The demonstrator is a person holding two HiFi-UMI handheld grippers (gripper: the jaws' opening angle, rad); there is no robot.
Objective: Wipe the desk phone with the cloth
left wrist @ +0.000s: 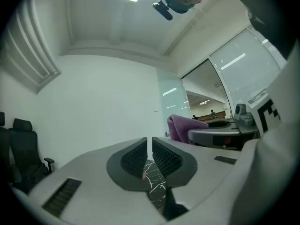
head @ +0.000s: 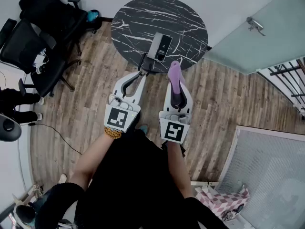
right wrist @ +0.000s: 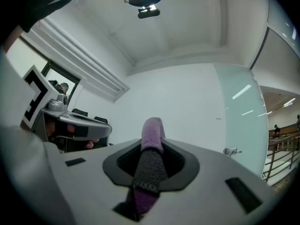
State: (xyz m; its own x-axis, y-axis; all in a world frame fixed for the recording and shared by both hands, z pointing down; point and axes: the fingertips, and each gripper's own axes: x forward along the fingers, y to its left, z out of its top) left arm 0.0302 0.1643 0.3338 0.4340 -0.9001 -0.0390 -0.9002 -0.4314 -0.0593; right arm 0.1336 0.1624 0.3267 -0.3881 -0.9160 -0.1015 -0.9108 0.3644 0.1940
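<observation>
The desk phone (head: 159, 46), a grey and black slab, lies near the front edge of a round black marble table (head: 133, 18). My right gripper (head: 175, 87) is shut on a purple cloth (head: 175, 75), which sticks up past its jaws, just short of the table edge. In the right gripper view the cloth (right wrist: 152, 130) fills the gap of that gripper (right wrist: 152, 146). My left gripper (head: 141, 72) is shut on nothing, its tips at the table's near rim, below the phone. In the left gripper view its jaws (left wrist: 150, 146) leave only a thin slit, and the cloth (left wrist: 180, 128) shows to the right.
Black office chairs (head: 43, 37) stand at the left on the wood floor (head: 224, 99). A frosted glass door (head: 257, 37) with a handle is at the right, a railing (head: 290, 80) beyond it. A pink checkered item (head: 221, 199) lies by a grey panel (head: 271, 175).
</observation>
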